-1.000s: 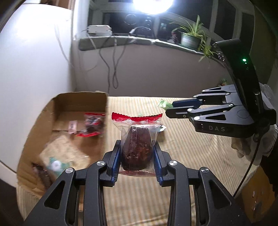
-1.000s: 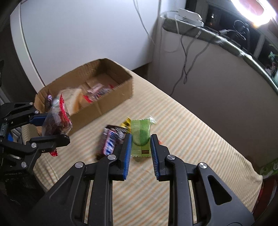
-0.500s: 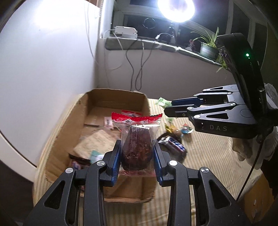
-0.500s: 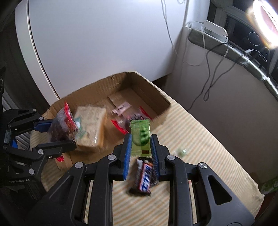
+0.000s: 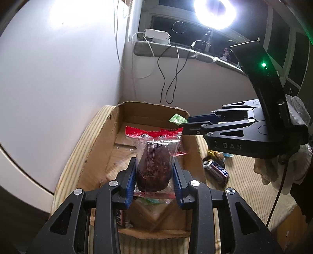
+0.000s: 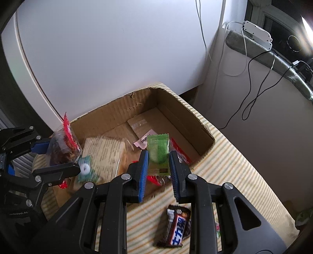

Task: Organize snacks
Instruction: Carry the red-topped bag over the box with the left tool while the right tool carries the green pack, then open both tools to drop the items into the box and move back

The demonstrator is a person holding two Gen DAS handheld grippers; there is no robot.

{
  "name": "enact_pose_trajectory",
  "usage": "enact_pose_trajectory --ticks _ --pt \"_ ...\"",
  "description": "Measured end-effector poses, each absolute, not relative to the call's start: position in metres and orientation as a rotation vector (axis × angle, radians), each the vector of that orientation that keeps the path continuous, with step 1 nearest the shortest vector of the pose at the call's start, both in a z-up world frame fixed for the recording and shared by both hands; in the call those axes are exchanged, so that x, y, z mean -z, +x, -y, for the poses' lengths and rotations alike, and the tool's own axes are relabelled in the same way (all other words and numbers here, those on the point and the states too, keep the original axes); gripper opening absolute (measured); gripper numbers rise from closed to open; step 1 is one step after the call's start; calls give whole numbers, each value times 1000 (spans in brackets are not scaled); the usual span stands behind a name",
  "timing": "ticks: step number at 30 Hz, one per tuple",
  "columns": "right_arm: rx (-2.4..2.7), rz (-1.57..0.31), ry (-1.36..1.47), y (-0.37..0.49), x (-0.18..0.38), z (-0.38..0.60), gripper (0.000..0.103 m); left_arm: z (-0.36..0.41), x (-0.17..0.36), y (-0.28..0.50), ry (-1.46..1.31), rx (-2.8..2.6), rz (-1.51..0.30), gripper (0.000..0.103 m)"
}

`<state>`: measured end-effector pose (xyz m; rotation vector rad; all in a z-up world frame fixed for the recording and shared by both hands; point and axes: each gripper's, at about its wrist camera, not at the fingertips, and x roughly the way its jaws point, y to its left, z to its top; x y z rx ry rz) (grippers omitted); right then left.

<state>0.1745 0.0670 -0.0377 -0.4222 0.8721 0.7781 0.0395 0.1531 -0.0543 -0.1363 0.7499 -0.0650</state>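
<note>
Both your tongs hold snacks over the cardboard box [image 6: 176,109]

Your left tongs [image 5: 154,181] grip a dark cake in a clear wrapper [image 5: 153,168]; your right tongs [image 6: 158,168] pinch a green packet [image 6: 158,154]; a chocolate bar [image 6: 177,227] lies beside the box on the striped cloth [image 6: 234,166].

Bright round ring lamp [image 5: 215,13] glares at top by my dark window. White plastic power strip [image 5: 157,36] sits on the grey padded ledge [image 5: 176,51], thin black cable [image 5: 168,78] and white cable [image 6: 233,48] dangling down the plain white wall [image 6: 97,48].
</note>
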Motion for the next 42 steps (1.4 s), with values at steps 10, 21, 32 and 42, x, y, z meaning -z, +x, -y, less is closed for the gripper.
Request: enact_pose_trajectory --ticks 10,21,32,42 --pt "-794 -897 -419 186 49 -79 23 -157 57 45 -150 56 -755 32" --pt "-786 -881 -400 186 45 -76 25 -156 55 44 -148 47 -748 34" --pt "-761 -828 -372 177 28 -56 64 -154 46 35 -156 37 -720 38" --pt "-689 -815 -346 174 21 2 68 -129 44 28 -149 83 -699 39"
